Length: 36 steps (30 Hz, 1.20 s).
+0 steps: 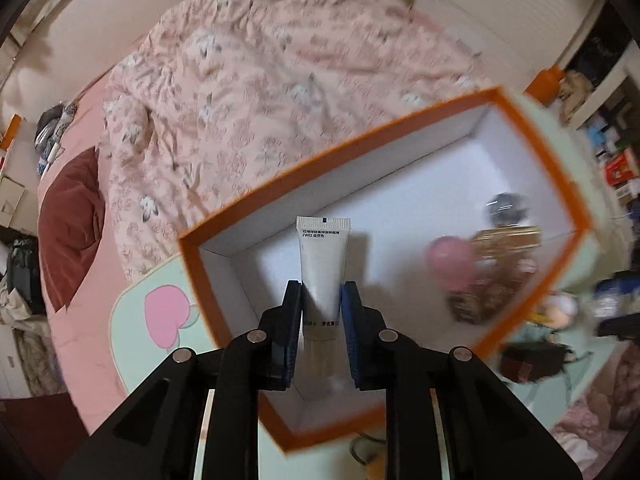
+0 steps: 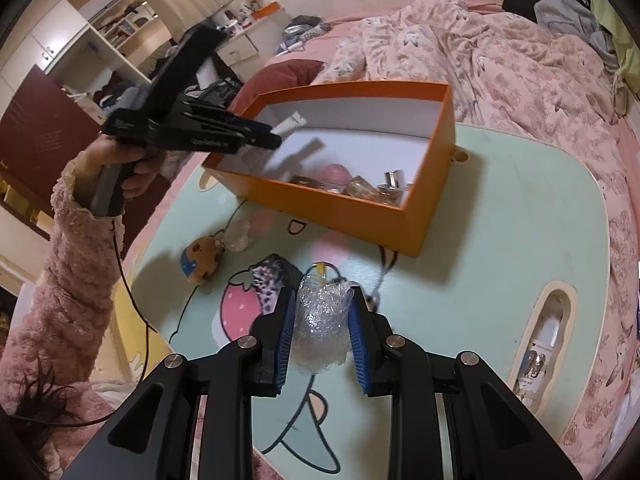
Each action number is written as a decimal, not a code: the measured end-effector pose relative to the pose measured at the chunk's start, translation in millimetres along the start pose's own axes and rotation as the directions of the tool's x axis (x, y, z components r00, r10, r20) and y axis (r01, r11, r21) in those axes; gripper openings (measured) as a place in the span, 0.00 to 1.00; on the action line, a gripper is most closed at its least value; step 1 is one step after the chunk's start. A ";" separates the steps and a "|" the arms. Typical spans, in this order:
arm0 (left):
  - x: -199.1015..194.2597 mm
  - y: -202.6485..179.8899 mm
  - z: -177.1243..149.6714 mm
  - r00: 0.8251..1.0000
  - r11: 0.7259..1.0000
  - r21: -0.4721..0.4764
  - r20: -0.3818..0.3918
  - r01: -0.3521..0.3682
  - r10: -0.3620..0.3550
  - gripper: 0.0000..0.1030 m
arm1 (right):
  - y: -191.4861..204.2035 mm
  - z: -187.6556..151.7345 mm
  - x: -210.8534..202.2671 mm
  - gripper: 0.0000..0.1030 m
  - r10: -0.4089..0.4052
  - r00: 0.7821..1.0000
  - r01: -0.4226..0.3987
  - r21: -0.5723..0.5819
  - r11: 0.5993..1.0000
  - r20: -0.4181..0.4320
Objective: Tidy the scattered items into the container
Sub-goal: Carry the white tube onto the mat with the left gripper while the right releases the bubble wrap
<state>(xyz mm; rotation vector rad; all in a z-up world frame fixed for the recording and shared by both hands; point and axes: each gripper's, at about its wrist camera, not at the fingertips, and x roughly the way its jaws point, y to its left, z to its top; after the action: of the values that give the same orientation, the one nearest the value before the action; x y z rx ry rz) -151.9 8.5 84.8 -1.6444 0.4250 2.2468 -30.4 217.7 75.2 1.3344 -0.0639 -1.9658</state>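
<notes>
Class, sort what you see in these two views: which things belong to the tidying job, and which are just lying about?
Part of the job:
white tube in left gripper
bubble-wrapped item in right gripper
orange box
plush toy

Just lying about:
floral quilt
dark red cushion
clothes pile

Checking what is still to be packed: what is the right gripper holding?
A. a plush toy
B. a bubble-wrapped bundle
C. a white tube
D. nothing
B: the right gripper is closed on a bubble-wrapped bundle above the table; the white tube is in the left gripper, over the orange box.
</notes>
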 end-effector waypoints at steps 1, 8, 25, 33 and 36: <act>-12.2 -1.3 -1.1 0.999 1.000 0.002 0.029 0.012 -0.012 0.21 | 3.3 -0.1 0.0 0.24 0.001 1.000 -0.001 -0.008 1.000 -0.001; -66.4 -49.2 -54.2 0.986 0.988 0.049 0.083 0.143 -0.147 0.21 | 12.2 -10.6 11.4 0.24 -0.048 0.997 0.045 -0.045 0.998 -0.056; -27.9 -100.3 -126.8 0.993 0.987 0.132 0.070 0.089 -0.099 0.34 | 32.2 -11.9 15.4 0.47 -0.124 0.990 0.114 -0.147 0.983 -0.063; -36.5 -79.9 -123.7 0.986 0.999 -0.012 0.164 -0.031 0.032 0.52 | 46.6 49.4 -20.0 0.47 -0.193 0.978 0.207 -0.201 0.957 0.084; -32.5 -80.0 -124.6 0.986 1.000 0.012 0.163 -0.020 0.018 0.58 | 40.1 79.8 -6.3 0.44 -0.252 0.967 0.252 -0.214 0.944 0.029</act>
<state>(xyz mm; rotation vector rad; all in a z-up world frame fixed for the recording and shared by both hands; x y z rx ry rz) -1.6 25.6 75.7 -1.4418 0.4148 2.3644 -72.7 164.6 133.6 1.2461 0.3270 -2.1154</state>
